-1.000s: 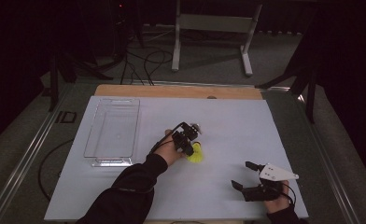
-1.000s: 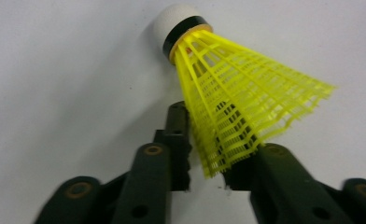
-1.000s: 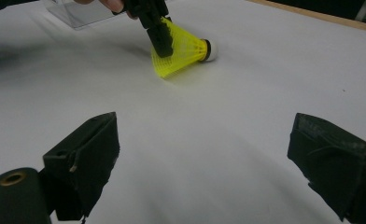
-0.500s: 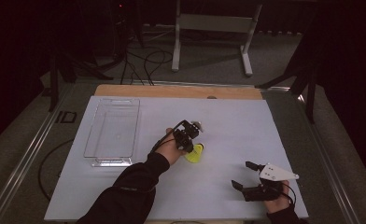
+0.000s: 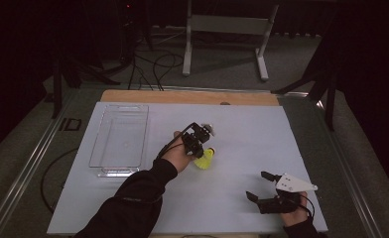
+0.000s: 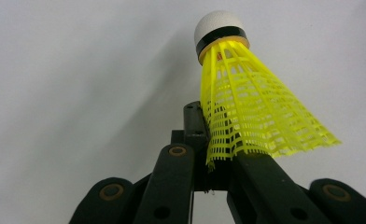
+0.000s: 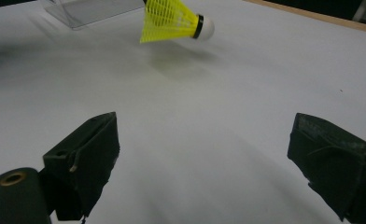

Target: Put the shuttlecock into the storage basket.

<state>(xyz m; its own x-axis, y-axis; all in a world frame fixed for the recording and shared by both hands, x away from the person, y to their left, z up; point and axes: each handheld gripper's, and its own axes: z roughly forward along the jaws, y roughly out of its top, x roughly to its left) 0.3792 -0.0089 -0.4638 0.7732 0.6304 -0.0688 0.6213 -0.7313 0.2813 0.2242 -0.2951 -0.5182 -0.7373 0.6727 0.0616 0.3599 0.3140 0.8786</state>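
The left gripper (image 5: 201, 145) sat near the middle of the white table (image 5: 242, 129), its jaws pinched together on the skirt rim of a yellow shuttlecock (image 5: 205, 159); in the left gripper view the mesh edge of the shuttlecock (image 6: 260, 112) was caught between the two black jaws and the rest ran straight out ahead of them. Long axis therefore lay in line with the left jaws, the white cork cap (image 6: 218, 28) at the far end, pointing away from the gripper. In the right gripper view the shuttlecock (image 7: 172, 21) seemed to hang just above the table surface (a soft shadow lay beneath it; actual contact could not be settled). The right gripper (image 5: 267, 188) rested well apart at the near right corner, jaws spread wide, nothing between them. The left hand was plainly the nearer. A clear tray (image 5: 120, 141) stood to the left of the held shuttlecock, on the side away from the right gripper.
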